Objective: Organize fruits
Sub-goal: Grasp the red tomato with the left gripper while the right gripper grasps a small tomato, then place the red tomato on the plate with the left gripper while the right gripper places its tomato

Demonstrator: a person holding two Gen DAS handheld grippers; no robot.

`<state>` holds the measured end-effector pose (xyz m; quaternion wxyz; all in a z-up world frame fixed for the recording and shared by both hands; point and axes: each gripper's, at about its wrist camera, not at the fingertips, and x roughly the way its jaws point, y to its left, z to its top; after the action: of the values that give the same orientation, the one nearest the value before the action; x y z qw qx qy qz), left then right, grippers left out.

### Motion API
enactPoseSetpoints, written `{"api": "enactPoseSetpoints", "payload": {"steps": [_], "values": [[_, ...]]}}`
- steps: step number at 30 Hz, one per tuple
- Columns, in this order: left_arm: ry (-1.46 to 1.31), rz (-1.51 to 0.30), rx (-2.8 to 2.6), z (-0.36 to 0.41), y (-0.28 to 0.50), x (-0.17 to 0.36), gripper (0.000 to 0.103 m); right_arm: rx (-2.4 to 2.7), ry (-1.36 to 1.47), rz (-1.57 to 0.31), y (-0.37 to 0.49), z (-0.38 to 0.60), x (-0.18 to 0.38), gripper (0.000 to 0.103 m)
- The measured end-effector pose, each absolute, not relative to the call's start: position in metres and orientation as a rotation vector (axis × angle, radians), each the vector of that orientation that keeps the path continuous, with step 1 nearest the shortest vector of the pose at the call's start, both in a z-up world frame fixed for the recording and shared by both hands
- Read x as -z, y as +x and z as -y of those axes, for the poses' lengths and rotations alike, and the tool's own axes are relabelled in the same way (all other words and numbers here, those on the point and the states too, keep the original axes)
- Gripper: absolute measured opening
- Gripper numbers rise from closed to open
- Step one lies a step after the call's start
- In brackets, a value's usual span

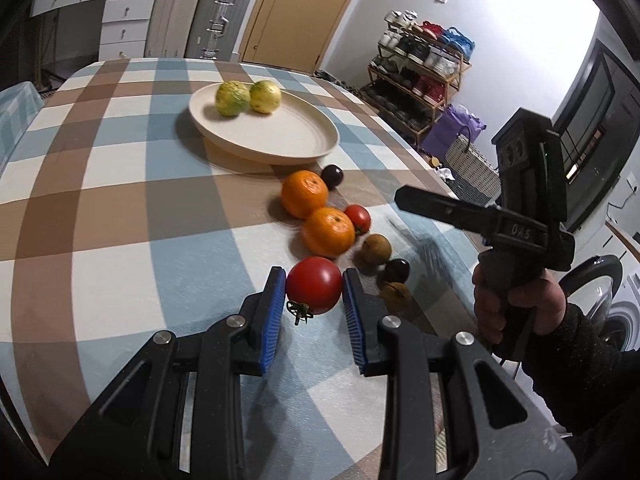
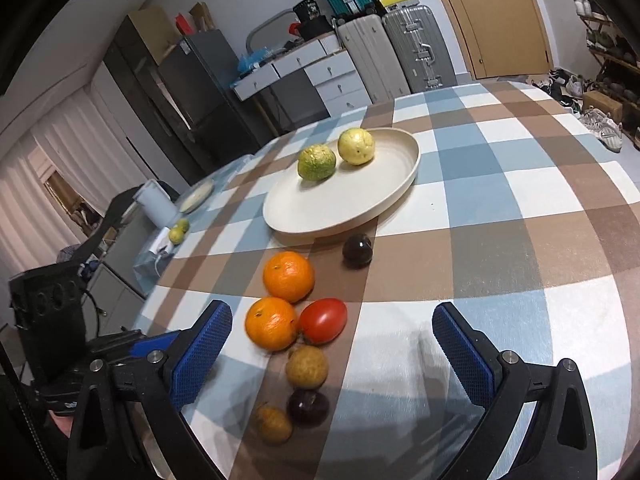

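While two green fruits [image 1: 247, 97] sit on the plate [image 1: 304, 148], the left gripper [image 1: 314, 292] jaws hold a tomato [image 1: 314, 285]; the right gripper [image 2: 332, 344] jaws are wide, and the oranges [image 2: 288, 276] wait on the table [image 1: 120, 184].

Two guavas [image 2: 336, 154] lie on the plate [image 2: 360, 204]; oranges [image 2: 288, 276] sit before it.

The table wears a checked cloth [image 1: 120, 160] in blue, brown and white. Behind it stand a wooden door [image 1: 296, 8], two grey suitcases [image 2: 400, 52] and white drawers [image 1: 120, 24]. A shoe rack [image 1: 420, 64] stands by the white wall, and a dark fridge [image 2: 168, 92] beside pale curtains [image 2: 52, 184].
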<state>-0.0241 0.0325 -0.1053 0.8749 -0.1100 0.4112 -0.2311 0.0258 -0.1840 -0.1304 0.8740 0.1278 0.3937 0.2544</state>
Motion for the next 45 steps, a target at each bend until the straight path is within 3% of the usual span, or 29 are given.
{"api": "enactPoseSetpoints", "payload": {"steps": [2, 5, 11, 15, 18, 35, 38, 45], "values": [[-0.240, -0.854, 0.477, -0.036, -0.022, 0.104, 0.026, -0.538, 0.263, -0.836, 0.030, 0.180, 0.134, 0.101], [-0.255, -0.846, 0.469, -0.041, -0.020, 0.102, 0.026, -0.551, 0.249, -0.857, 0.035, 0.174, 0.138, 0.087], [-0.249, -0.833, 0.462, -0.042, -0.017, 0.096, 0.026, -0.572, 0.256, -0.883, 0.040, 0.168, 0.145, 0.070], [-0.251, -0.828, 0.456, -0.044, -0.011, 0.093, 0.026, -0.592, 0.257, -0.902, 0.042, 0.165, 0.148, 0.045], [-0.253, -0.827, 0.451, -0.045, -0.005, 0.092, 0.026, -0.604, 0.266, -0.921, 0.044, 0.165, 0.152, 0.032], [-0.253, -0.794, 0.401, -0.052, 0.071, 0.068, 0.026, -0.649, 0.351, -0.814, 0.072, 0.188, 0.120, 0.028], [-0.259, -0.791, 0.391, -0.052, 0.093, 0.064, 0.026, -0.674, 0.332, -0.779, 0.088, 0.184, 0.104, 0.021], [-0.255, -0.801, 0.379, -0.046, 0.130, 0.074, 0.026, -0.695, 0.293, -0.763, 0.122, 0.169, 0.090, 0.020]]}}
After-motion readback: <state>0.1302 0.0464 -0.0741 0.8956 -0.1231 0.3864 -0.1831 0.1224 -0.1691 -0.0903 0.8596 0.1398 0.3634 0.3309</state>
